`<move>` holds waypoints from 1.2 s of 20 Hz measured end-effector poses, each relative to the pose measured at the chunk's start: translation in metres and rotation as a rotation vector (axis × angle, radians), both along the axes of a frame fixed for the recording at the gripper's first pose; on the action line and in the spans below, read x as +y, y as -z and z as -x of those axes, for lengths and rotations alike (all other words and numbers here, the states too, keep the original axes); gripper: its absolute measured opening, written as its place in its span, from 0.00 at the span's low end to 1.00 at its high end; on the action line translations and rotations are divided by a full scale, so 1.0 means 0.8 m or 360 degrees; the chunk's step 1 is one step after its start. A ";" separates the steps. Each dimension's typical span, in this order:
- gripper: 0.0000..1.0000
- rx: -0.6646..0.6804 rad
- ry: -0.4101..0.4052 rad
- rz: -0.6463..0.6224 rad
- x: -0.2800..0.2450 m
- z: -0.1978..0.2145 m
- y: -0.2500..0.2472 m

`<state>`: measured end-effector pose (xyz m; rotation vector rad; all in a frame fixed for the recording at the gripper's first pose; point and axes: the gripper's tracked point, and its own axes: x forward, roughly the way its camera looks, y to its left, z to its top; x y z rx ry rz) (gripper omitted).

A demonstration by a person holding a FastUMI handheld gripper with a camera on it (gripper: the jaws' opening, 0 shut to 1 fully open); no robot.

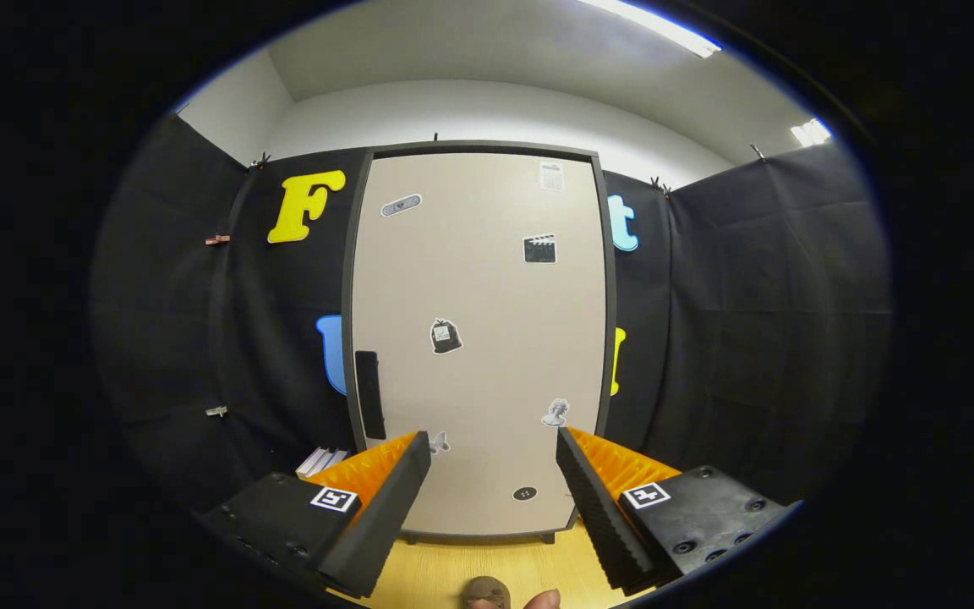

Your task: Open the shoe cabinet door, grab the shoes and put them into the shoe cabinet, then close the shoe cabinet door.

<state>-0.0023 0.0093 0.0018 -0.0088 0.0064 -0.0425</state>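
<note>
Gripper (494, 444) spread wide, nothing btwn the fingers, aimed straight at the shoe cabinet door (478, 338). Cabinet stands dead ahead at 12 o'clock, beyond the fingertips, door shut. Door is tall, pale beige, w/ a dark grey frame and a dark vertical handle (369, 394) low on its edge at approx 10 o'clock from the gripper's left fingertip. Several small stickers on the panel, incl. a clapperboard sticker (539, 249) up at 1 o'clock. Cabinet sits on a light wood floor (445, 571). Some flat pale items (321, 461) beside the cabinet base at 9 o'clock; can't tell what they are.
</note>
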 end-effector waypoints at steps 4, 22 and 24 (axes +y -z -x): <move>0.98 -0.0012 -0.0085 -0.0013 0.042 -0.026 -0.005; 0.94 0.0121 -0.0161 -0.0076 0.173 -0.210 0.070; 0.77 0.0139 -0.0147 -0.0075 0.177 -0.226 0.080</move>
